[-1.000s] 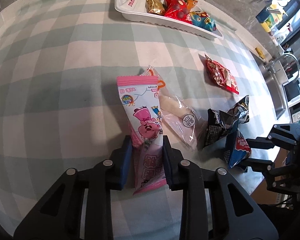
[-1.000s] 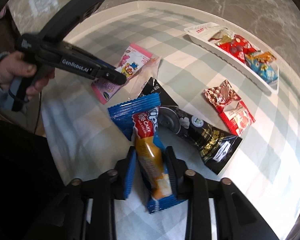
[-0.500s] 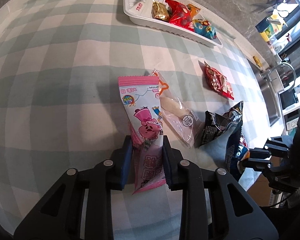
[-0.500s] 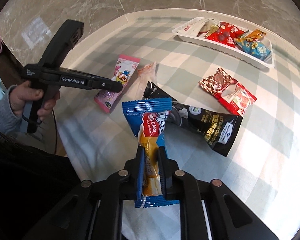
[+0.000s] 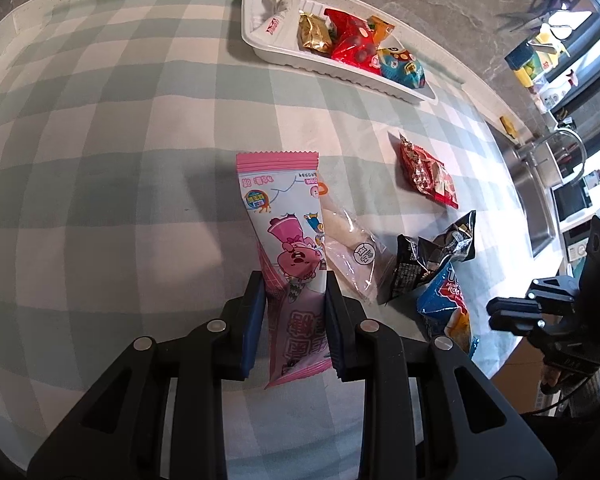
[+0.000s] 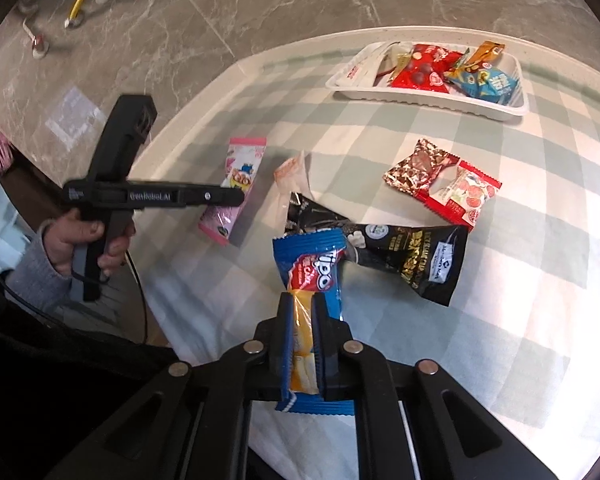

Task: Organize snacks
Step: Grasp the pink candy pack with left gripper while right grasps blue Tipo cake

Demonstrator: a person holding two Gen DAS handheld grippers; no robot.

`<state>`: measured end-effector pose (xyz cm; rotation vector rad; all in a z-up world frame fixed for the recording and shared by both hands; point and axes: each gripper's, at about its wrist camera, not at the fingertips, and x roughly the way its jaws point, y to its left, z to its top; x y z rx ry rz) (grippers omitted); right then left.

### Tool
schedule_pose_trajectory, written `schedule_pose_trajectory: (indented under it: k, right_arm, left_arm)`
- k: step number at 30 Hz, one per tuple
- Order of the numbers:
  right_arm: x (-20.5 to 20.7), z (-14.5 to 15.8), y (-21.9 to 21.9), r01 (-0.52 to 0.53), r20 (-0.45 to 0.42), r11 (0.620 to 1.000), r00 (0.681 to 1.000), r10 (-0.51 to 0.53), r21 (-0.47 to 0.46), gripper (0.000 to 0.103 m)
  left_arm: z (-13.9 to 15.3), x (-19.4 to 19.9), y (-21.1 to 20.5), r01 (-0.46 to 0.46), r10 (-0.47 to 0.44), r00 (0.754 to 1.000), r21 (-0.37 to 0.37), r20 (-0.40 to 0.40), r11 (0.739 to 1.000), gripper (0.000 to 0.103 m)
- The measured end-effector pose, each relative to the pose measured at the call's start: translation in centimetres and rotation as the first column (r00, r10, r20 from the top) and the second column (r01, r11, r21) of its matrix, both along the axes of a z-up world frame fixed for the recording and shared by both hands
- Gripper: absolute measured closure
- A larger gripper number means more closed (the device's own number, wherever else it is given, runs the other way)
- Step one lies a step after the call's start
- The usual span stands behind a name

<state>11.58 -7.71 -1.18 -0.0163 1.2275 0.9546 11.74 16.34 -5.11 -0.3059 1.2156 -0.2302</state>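
Observation:
My left gripper [image 5: 293, 322] is shut on a pink snack packet [image 5: 287, 248] with a cartoon pig, which lies along the checked tablecloth. My right gripper [image 6: 300, 334] is shut on a blue cake packet [image 6: 312, 276] and holds it just off the cloth. The left gripper [image 6: 235, 199] shows in the right wrist view over the pink snack packet [image 6: 237, 184]. The blue cake packet [image 5: 448, 300] also shows at the right of the left wrist view. A white tray [image 5: 283, 54] with several snacks sits at the far side.
Between the grippers lie a clear bag with a pale snack [image 5: 352, 240] and a crumpled black packet [image 6: 412, 256]. A red and brown packet pair [image 6: 444, 180] lies nearer the white tray [image 6: 428, 98]. The table edge and a marble floor [image 6: 179, 20] are at the left. A hand [image 6: 79, 240] grips the left tool.
My right gripper's jaws closed on the blue cake packet, then lifted and rolled it clear of the cloth. The left gripper and its pink packet barely moved.

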Motion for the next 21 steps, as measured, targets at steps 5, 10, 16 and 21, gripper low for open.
schedule_pose_trajectory:
  k: [5,10,16,21]
  right_arm:
    - [-0.8,-0.4,0.8,-0.025,0.014,0.999,1.0,0.026,-0.039,0.085]
    - [-1.3,-0.8,1.8,-0.043,0.054,0.994,0.997,0.048,-0.1,0.055]
    - [-2.0,-2.9,3.0,-0.08,0.052,0.977,0.994,0.092,-0.198,0.063]
    - [-2.1,-2.9,2.6,-0.069,0.039,0.983,0.996,0.077,-0.171,0.074]
  left_arm:
    - [-0.1,0.2,-0.2,0.003,-0.003,1.0,0.0,-0.005,1.0,0.077]
    - [-0.2,0.3,-0.2,0.001,-0.001,1.0,0.001,-0.007,1.0,0.077]
    - [-0.4,0.3,-0.3,0.006,-0.006,1.0,-0.002,-0.011,1.0,0.077]
    - [-0.5,0.3,-0.3,0.011,-0.011,1.0,-0.006,-0.014,1.0,0.077]
